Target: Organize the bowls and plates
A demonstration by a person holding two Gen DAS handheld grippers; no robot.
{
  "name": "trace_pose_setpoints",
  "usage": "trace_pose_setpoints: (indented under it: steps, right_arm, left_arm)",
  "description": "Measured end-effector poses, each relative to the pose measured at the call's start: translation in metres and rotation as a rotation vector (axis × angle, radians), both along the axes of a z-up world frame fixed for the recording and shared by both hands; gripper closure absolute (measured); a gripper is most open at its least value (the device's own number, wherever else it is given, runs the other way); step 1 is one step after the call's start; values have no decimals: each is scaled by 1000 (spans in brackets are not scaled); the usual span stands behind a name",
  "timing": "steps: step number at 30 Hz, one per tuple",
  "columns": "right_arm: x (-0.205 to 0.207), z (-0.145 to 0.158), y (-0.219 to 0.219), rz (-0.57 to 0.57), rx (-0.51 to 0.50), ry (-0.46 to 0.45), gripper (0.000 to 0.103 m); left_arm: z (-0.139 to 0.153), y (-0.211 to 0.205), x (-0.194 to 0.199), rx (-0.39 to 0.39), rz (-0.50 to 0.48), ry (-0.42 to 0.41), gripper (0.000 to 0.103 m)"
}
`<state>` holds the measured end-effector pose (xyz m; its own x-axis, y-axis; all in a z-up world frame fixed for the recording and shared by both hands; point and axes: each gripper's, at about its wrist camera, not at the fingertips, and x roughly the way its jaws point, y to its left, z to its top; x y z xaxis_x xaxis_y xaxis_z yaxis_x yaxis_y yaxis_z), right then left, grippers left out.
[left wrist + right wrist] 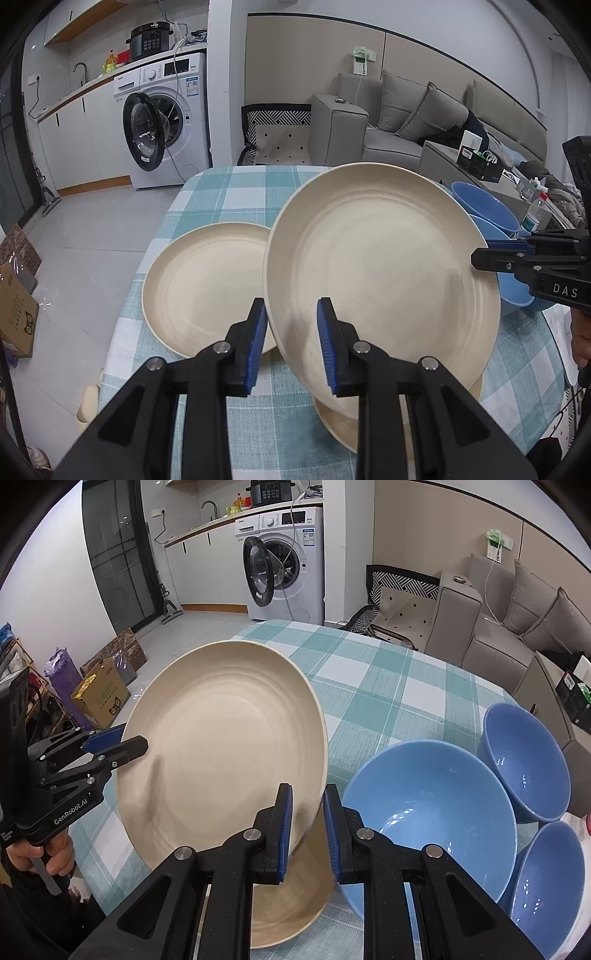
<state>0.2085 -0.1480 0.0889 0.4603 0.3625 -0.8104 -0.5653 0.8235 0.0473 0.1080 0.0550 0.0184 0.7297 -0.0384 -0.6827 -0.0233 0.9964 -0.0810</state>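
A cream plate (pixel 380 258) is held tilted above the checked table, gripped on two sides of its rim. My left gripper (pixel 291 343) is shut on its near rim; it shows at the left in the right wrist view (pixel 122 744). My right gripper (pixel 308 830) is shut on the opposite rim of the same plate (pixel 221 746); it shows at the right in the left wrist view (pixel 480 254). A second cream plate (pixel 199 288) lies flat to the left. Another cream plate (pixel 288 912) lies under the lifted one. Three blue bowls (pixel 432 812) (pixel 524 760) (pixel 546 886) stand to the right.
The table has a teal and white checked cloth (pixel 373 675). A washing machine (pixel 166 114) with its door open stands beyond, and a grey sofa (pixel 399 122) at the right. Boxes (pixel 99 694) lie on the floor at the left.
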Motion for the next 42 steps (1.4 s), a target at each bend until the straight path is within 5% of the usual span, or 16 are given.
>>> trace_pose_setpoints:
  steps: [42]
  right_arm:
    - [-65, -38, -35, -106, 129, -61, 85]
  left_arm:
    - [-29, -17, -7, 28, -50, 80, 78]
